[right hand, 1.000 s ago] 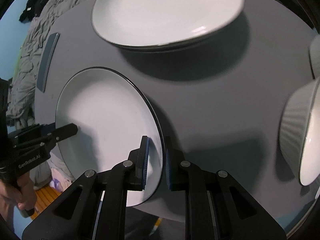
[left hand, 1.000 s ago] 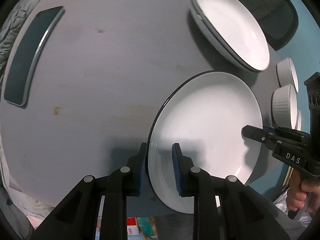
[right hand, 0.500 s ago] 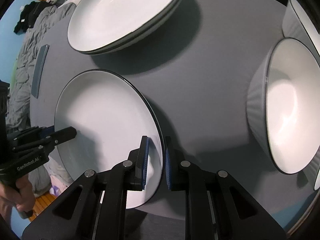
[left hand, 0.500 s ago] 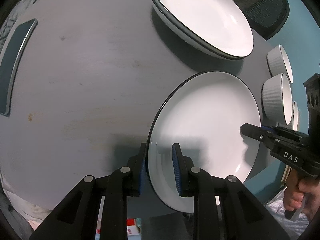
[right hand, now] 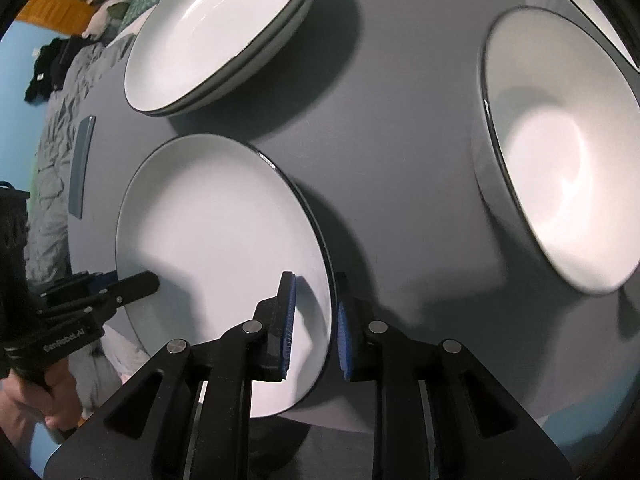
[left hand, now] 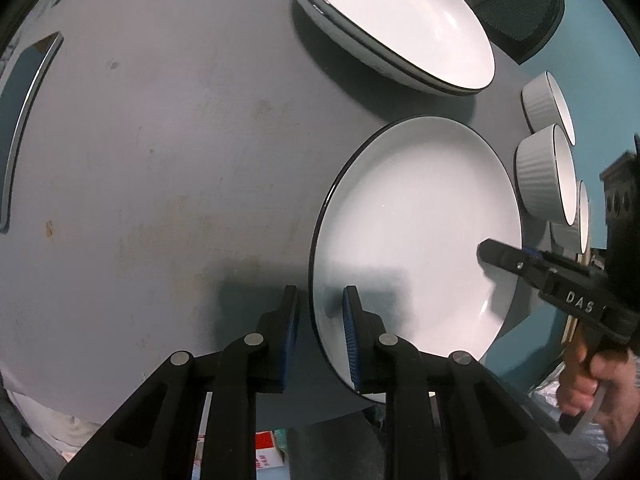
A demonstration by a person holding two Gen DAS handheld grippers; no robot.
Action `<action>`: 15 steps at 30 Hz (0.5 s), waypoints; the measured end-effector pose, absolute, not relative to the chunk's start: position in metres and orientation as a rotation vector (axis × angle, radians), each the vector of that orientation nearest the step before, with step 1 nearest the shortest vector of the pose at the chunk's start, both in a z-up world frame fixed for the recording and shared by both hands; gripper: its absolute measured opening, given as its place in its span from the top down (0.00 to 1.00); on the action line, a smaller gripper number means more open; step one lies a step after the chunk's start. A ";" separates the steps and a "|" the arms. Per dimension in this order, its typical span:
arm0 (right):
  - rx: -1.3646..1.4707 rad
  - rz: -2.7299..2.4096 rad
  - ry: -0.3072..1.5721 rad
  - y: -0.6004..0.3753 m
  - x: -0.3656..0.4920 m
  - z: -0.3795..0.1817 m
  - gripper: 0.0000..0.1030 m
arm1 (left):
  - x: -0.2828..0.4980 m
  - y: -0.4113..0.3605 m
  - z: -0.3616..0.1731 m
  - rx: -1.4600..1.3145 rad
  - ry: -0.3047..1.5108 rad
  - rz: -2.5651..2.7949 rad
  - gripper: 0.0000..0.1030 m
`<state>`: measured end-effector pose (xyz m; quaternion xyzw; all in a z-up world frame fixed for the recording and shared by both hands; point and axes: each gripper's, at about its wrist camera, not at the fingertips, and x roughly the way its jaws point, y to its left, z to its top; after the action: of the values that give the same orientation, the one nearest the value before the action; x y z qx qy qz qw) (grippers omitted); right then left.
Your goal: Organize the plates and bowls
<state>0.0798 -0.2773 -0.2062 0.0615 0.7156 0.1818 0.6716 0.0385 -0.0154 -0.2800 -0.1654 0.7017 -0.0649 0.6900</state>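
Observation:
A white plate with a black rim is held over the grey table by both grippers, one on each side of its rim. My left gripper is shut on its near edge; the right gripper also shows in the left wrist view. My right gripper is shut on the same plate; the left gripper also shows in the right wrist view. A stack of two white plates lies behind it. White ribbed bowls stand to the right.
The round grey table carries a dark phone near its left edge. A black mesh chair stands behind the stack. Grey bedding lies beyond the table's left side.
Both grippers have carried the held plate toward the plate stack and the bowls, which now look nearer and larger. The grip on the plate has stayed the same.

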 end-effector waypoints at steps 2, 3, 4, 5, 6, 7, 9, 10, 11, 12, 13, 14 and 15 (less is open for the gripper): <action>0.155 0.403 1.610 -0.278 0.075 -0.208 0.79 | 0.039 -0.014 -0.282 -0.390 1.564 -0.146 0.79; 0.175 0.395 1.604 -0.279 0.073 -0.208 0.79 | 0.039 -0.013 -0.282 -0.398 1.564 -0.146 0.79; 0.190 0.389 1.599 -0.281 0.074 -0.208 0.79 | 0.038 -0.013 -0.283 -0.403 1.563 -0.146 0.79; 0.202 0.383 1.594 -0.283 0.075 -0.208 0.79 | 0.037 -0.015 -0.283 -0.399 1.562 -0.147 0.79; 0.213 0.377 1.589 -0.284 0.075 -0.209 0.79 | 0.037 -0.016 -0.283 -0.391 1.559 -0.147 0.79; 0.221 0.372 1.584 -0.285 0.075 -0.209 0.79 | 0.038 -0.020 -0.282 -0.380 1.557 -0.147 0.79; 0.212 0.369 1.572 -0.285 0.073 -0.208 0.81 | 0.042 -0.029 -0.282 -0.366 1.556 -0.156 0.81; 0.206 0.372 1.567 -0.291 0.074 -0.208 0.81 | 0.043 -0.032 -0.283 -0.358 1.557 -0.152 0.81; 0.202 0.374 1.562 -0.292 0.073 -0.208 0.82 | 0.044 -0.035 -0.283 -0.352 1.556 -0.149 0.81; 0.202 0.375 1.560 -0.293 0.073 -0.207 0.82 | 0.041 -0.032 -0.281 -0.347 1.555 -0.153 0.81; 0.199 0.375 1.561 -0.293 0.073 -0.207 0.82 | 0.041 -0.033 -0.281 -0.341 1.555 -0.156 0.81; 0.198 0.374 1.565 -0.294 0.072 -0.208 0.82 | 0.041 -0.034 -0.281 -0.336 1.556 -0.153 0.81; 0.198 0.376 1.567 -0.294 0.072 -0.207 0.82 | 0.041 -0.035 -0.280 -0.330 1.555 -0.146 0.81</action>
<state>0.0721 -0.2936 -0.2068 0.0884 0.7001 0.1680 0.6883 0.0411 -0.0345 -0.2801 -0.1482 0.6976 -0.0657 0.6980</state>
